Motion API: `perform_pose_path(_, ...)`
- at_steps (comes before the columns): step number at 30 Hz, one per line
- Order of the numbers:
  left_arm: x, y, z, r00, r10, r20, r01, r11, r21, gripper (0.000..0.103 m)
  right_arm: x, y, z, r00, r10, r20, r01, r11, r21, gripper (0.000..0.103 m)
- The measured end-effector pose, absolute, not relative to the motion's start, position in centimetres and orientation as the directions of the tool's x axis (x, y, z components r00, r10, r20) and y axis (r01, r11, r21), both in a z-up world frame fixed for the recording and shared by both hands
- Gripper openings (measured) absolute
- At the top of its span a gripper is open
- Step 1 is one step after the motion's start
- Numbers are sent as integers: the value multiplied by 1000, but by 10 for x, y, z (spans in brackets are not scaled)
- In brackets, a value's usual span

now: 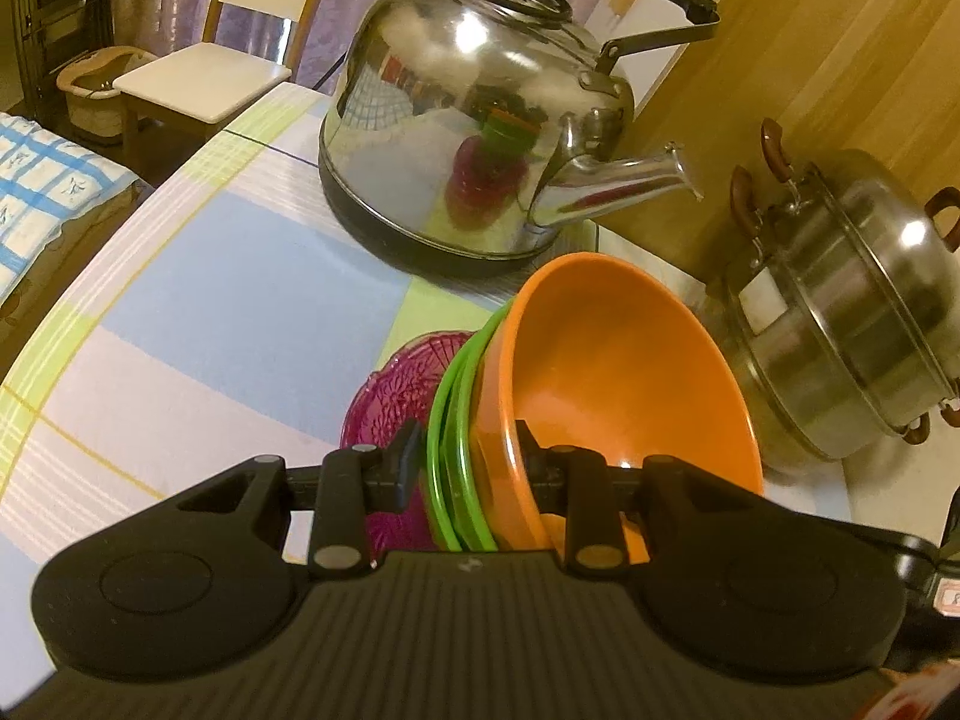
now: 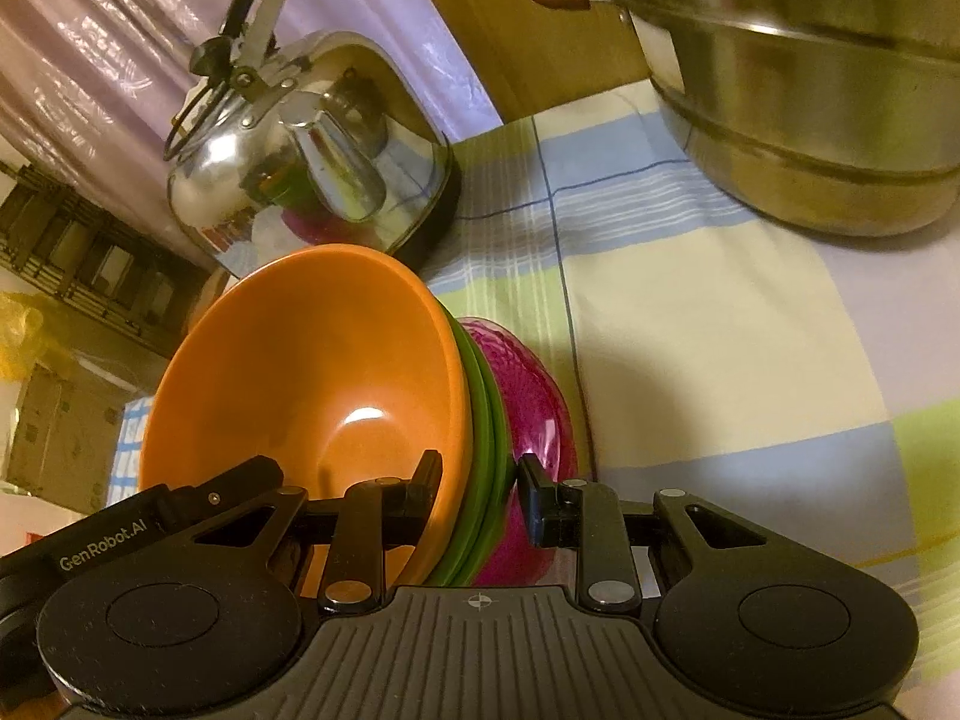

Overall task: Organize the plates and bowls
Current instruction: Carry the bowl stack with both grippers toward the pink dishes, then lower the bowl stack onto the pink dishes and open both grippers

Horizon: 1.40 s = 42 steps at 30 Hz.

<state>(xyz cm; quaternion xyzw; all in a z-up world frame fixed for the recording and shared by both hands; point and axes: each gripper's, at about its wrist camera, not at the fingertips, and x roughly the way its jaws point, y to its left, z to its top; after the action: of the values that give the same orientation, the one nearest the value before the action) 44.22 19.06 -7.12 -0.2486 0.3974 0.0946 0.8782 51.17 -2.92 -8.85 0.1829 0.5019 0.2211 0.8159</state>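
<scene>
A nested stack fills both views: an orange bowl (image 1: 624, 372) (image 2: 312, 384) on top, green dishes (image 1: 450, 438) (image 2: 486, 468) under it, and a purple patterned glass bowl (image 1: 390, 408) (image 2: 534, 420) at the bottom. My left gripper (image 1: 471, 456) is shut on the stack's rim, one finger inside the orange bowl, the other outside the green dishes. My right gripper (image 2: 480, 480) is shut on the opposite rim, one finger inside the orange bowl, the other against the purple bowl. The stack appears tilted above the plaid tablecloth (image 1: 210, 312) (image 2: 720, 324).
A steel kettle (image 1: 480, 120) (image 2: 312, 150) stands on the table beyond the stack. A steel steamer pot (image 1: 852, 312) (image 2: 798, 84) stands near the wooden wall. A white chair (image 1: 204, 78) is past the table's far edge. The left gripper's body (image 2: 150, 522) shows in the right wrist view.
</scene>
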Motion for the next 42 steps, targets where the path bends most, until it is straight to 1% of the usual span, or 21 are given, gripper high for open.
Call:
perform_pose_path(3, 446, 192, -75, 664, -31, -747, -364, 859, -359, 27, 516, -28, -95, 392, 550, -737, -171, 831, 529, 27)
perform_pose_path(12, 450, 198, -83, 672, -26, -740, -369, 855, -365, 26, 518, -24, -104, 396, 554, -732, -181, 829, 529, 27)
perform_pose_path(15, 449, 200, -86, 674, -27, -738, -377, 846, -376, 26, 517, -24, -103, 396, 559, -729, -184, 826, 533, 29)
perform_pose_path(18, 448, 204, -86, 682, -45, -730, -376, 834, -403, 31, 518, -24, -103, 389, 575, -720, -188, 814, 549, 35)
perform_pose_path(20, 447, 205, -86, 688, -51, -724, -375, 829, -415, 32, 518, -25, -103, 385, 594, -706, -201, 801, 564, 46)
perform_pose_path(21, 446, 205, -85, 691, -50, -722, -373, 830, -415, 32, 517, -25, -102, 389, 601, -698, -206, 795, 570, 49)
perform_pose_path(23, 445, 205, -84, 697, -48, -715, -373, 828, -419, 33, 516, -25, -100, 405, 595, -694, -212, 800, 562, 62)
perform_pose_path(24, 444, 204, -83, 701, -48, -712, -370, 829, -420, 34, 516, -26, -99, 411, 594, -692, -215, 801, 559, 64)
perform_pose_path(25, 443, 204, -82, 706, -47, -707, -367, 830, -421, 36, 515, -27, -98, 417, 595, -688, -216, 800, 560, 65)
perform_pose_path(27, 441, 203, -78, 719, -44, -694, -359, 831, -425, 46, 515, -30, -97, 424, 594, -684, -212, 799, 563, 68)
perform_pose_path(28, 440, 203, -76, 724, -38, -688, -358, 833, -422, 49, 515, -32, -96, 427, 591, -684, -208, 801, 562, 69)
perform_pose_path(30, 438, 202, -72, 733, -25, -680, -357, 836, -416, 63, 515, -35, -95, 433, 594, -678, -209, 798, 566, 71)
perform_pose_path(32, 436, 201, -69, 736, -21, -676, -354, 840, -412, 66, 515, -39, -93, 437, 598, -672, -211, 794, 570, 74)
perform_pose_path(35, 433, 199, -64, 747, 0, -665, -355, 845, -399, 77, 511, -42, -88, 442, 604, -664, -227, 791, 568, 75)
perform_pose_path(37, 429, 197, -60, 762, 10, -647, -348, 850, -397, 80, 509, -45, -85, 448, 606, -657, -231, 789, 569, 76)
perform_pose_path(38, 427, 197, -57, 768, 15, -640, -347, 849, -398, 84, 507, -47, -82, 453, 608, -652, -233, 787, 571, 76)
perform_pose_path(42, 413, 197, -48, 786, 15, -618, -349, 836, -424, 88, 499, -56, -73, 472, 610, -637, -236, 783, 575, 77)
